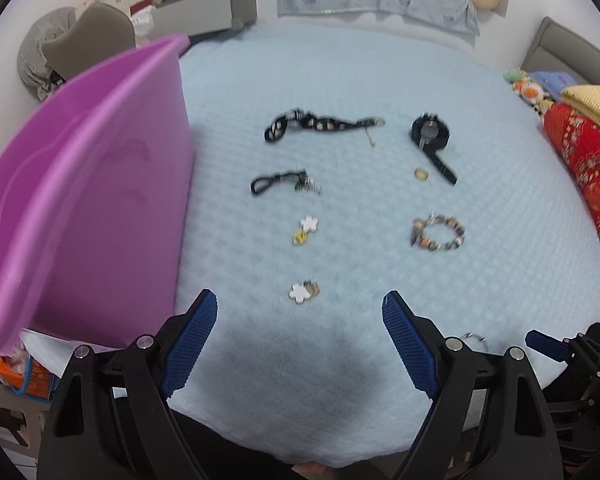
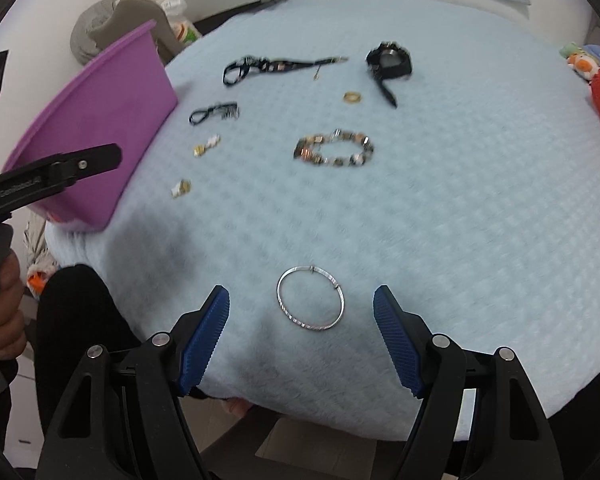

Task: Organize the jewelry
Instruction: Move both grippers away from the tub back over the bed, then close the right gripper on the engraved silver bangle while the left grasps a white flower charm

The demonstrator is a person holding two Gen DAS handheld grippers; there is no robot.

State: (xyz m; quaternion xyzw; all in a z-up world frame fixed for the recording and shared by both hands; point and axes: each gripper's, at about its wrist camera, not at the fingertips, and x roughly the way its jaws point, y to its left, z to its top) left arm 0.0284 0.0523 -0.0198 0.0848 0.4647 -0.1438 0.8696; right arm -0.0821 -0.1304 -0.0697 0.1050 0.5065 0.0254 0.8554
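At the far left a purple plastic bin (image 1: 100,184) stands on the pale blue quilted bed cover (image 1: 340,80), its wall rising beside the jewelry. Just right of it runs a column of small pieces: farthest away a black patterned strap with a gold clasp (image 1: 320,124), then a short black cord loop with a small charm (image 1: 280,182), then a white flower-shaped earring with a yellow piece (image 1: 306,229), and nearest a second white flower-shaped earring with a gold piece (image 1: 304,290).

The left gripper (image 1: 300,312) hangs over the near edge of the bed cover with its blue ribbed pads spread wide and nothing between them; the nearest flower earring lies just beyond its fingertips.

Further right lies a second column: a black wristwatch with its strap trailing toward the camera (image 1: 431,132), a small gold ring (image 1: 421,174) just beside that strap, and a beaded bracelet of mixed brown and silver beads (image 1: 440,233).

Nearer on that side, a thin silver bangle (image 2: 310,299) lies flat on the bed cover, apart from everything else. The right gripper (image 2: 302,300) points down at it with jaws wide apart, empty, the bangle lying in the gap between the blue pads without touching either.

At the right edge a red patterned blanket (image 1: 588,168) and a yellow knitted one (image 1: 592,98) are piled on the bed.
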